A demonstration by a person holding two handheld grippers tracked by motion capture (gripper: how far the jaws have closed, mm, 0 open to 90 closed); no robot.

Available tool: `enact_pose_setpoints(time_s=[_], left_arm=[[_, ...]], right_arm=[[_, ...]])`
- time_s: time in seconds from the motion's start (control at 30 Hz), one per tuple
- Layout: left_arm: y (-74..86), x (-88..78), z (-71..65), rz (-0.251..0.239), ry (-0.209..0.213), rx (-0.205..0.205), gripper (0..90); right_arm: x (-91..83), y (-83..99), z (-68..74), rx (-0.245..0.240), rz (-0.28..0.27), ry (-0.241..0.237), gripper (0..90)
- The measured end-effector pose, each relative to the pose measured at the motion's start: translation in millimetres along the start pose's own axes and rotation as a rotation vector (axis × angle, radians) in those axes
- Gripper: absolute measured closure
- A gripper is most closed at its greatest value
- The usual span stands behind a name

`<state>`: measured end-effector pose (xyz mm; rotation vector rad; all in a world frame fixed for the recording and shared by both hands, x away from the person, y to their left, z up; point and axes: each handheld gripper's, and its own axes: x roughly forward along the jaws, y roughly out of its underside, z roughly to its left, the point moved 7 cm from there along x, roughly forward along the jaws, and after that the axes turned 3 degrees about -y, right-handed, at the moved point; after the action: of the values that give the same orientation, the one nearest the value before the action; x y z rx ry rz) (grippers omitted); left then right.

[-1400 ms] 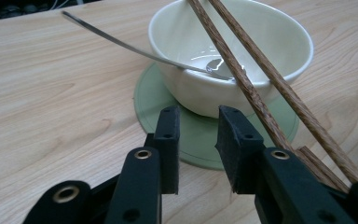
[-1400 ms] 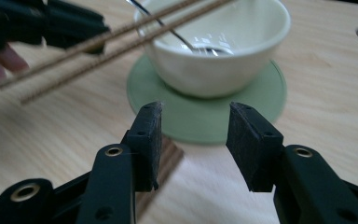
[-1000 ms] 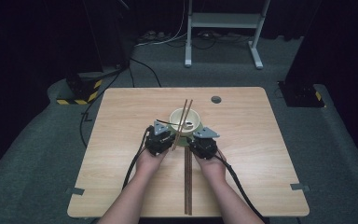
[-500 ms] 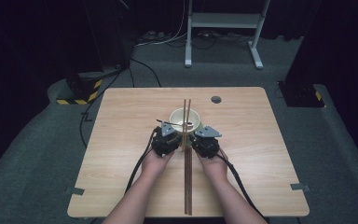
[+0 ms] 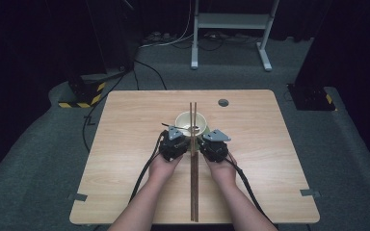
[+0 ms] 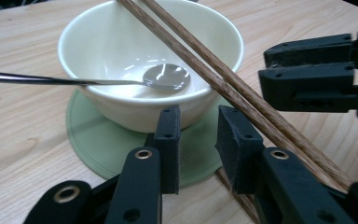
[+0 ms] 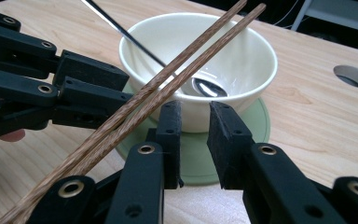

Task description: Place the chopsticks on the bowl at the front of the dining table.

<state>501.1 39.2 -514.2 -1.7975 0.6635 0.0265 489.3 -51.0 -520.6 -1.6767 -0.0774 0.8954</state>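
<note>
Chopsticks lay paired across the cream bowl at frame centre, near ends running down to the surface edge. Bowl sat on a green coaster, spoon inside. Left hand-held gripper stood left of them, jaws apart, empty. Right hand-held gripper, jaws just narrowed, gripped nothing.

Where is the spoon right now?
In the high view the spoon sits inside the cream bowl at the table's middle, its handle sticking out over the left rim, under the two chopsticks lying across the bowl.
</note>
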Motion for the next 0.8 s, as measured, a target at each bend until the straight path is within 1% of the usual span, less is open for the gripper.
enact_pose_setpoints(time_s=[0.03,0.13,0.17,0.23,0.27,0.33,0.4,0.43,0.57,0.6,0.63,0.67,0.7,0.8], left_arm=[[-3.7,-0.7,1.0,-0.015,-0.002,-0.027,69.9],[-6.2,-1.8,0.7,-0.028,-0.001,-0.019,70.1],[-7.3,-1.5,-0.8,-0.039,-0.006,-0.022,70.2],[-7.3,-1.3,-0.2,-0.037,-0.008,-0.014,70.5],[-7.7,-0.9,-0.5,-0.039,-0.013,-0.026,70.6],[-7.7,-0.2,-1.1,-0.039,-0.011,-0.027,70.8],[-6.6,0.0,-1.0,-0.032,-0.013,-0.019,70.9],[-6.5,0.7,-1.2,-0.037,-0.012,-0.031,71.3],[-7.2,0.7,-1.1,-0.04,-0.013,-0.033,71.6],[-7.3,0.7,-1.3,-0.04,-0.011,-0.035,71.6],[-7.2,0.5,-1.5,-0.039,-0.009,-0.033,71.7],[-7.0,0.7,-1.8,-0.041,-0.006,-0.029,71.8],[-6.6,0.8,-2.8,-0.041,0.0,-0.034,71.8],[-6.4,1.2,-3.9,-0.041,0.008,-0.042,72.1]], right_arm=[[-0.7,-1.5,-0.4,0.004,-0.009,0.0,75.1],[-1.2,-3.4,-0.4,0.002,-0.023,0.001,76.2],[-0.8,-3.6,0.0,0.009,-0.024,-0.002,76.8],[0.0,-3.1,0.0,0.012,-0.019,-0.003,77.1],[2.2,-1.8,-0.1,0.017,-0.005,-0.001,77.3],[3.0,-1.8,-0.2,0.018,-0.003,-0.002,77.3],[3.6,-2.6,-0.3,0.019,-0.004,-0.005,77.2],[3.2,-4.6,0.0,0.019,-0.013,-0.007,77.2],[7.1,-4.6,0.8,0.012,0.003,-0.009,77.2],[7.1,-4.6,0.8,0.012,0.003,-0.009,77.2],[8.6,-4.3,2.0,0.024,0.003,-0.009,77.2],[8.9,-4.5,2.4,0.019,0.004,-0.014,77.1],[9.7,-4.7,4.3,0.016,-0.005,-0.013,77.1],[10.1,-3.8,5.3,0.011,0.002,-0.019,77.0]])
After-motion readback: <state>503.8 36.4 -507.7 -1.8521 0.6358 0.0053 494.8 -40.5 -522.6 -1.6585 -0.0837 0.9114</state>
